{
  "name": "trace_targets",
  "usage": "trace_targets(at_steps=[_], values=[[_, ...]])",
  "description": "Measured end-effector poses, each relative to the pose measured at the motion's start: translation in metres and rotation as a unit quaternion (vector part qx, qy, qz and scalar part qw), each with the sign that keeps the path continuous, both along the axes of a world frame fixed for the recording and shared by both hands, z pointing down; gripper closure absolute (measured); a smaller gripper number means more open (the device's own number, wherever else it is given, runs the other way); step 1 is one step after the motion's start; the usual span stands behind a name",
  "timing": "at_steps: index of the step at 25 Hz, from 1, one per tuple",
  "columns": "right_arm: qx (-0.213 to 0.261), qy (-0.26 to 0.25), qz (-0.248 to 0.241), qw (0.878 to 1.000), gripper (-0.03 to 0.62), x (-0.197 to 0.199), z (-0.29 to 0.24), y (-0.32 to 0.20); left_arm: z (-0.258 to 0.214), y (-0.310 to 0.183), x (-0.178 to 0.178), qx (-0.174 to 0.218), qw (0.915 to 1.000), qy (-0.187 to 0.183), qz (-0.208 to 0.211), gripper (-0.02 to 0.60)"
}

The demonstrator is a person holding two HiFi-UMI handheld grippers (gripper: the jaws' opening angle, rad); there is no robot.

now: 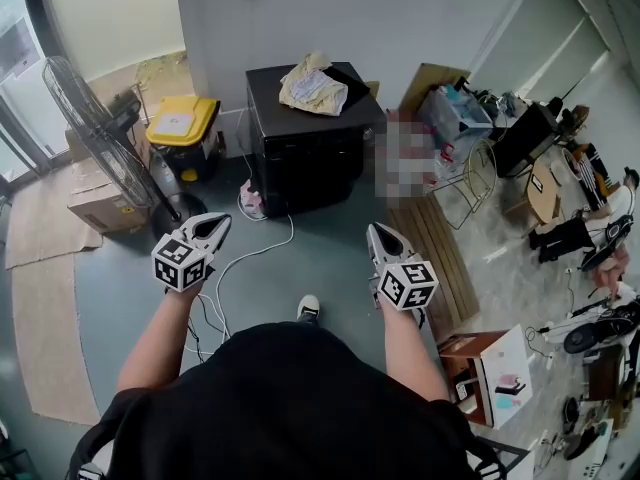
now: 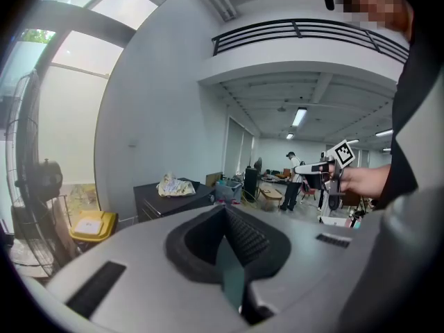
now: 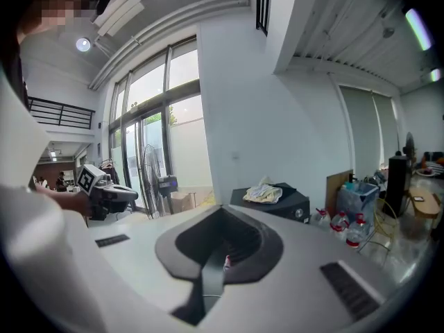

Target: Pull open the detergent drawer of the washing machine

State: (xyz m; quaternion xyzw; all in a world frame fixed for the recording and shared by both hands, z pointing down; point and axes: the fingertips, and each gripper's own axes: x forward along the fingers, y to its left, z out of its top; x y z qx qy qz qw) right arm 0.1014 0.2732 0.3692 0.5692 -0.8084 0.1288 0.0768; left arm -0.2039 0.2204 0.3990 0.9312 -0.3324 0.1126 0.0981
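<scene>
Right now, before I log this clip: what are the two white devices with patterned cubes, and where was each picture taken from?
A person holds tongs in each hand; the cubes are part of them. The head view looks down from the person's head: left tongs, right tongs, both shut and empty. The other two pictures come from cameras riding on each tool, looking along its jaws. Ahead stands a black machine with a crumpled cloth on top; neither tool touches it. A fan and yellow bin stand to its left.
</scene>
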Motion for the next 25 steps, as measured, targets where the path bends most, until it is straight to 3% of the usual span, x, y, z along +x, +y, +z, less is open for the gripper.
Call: trace_targets(at_steps=[25], values=[[-0.046, -0.012, -0.085, 0.995, 0.594, 0.073, 0.046, -0.186, 0.029, -0.143, 0.068, -0.036, 0.9964, -0.01, -0.076, 0.572]])
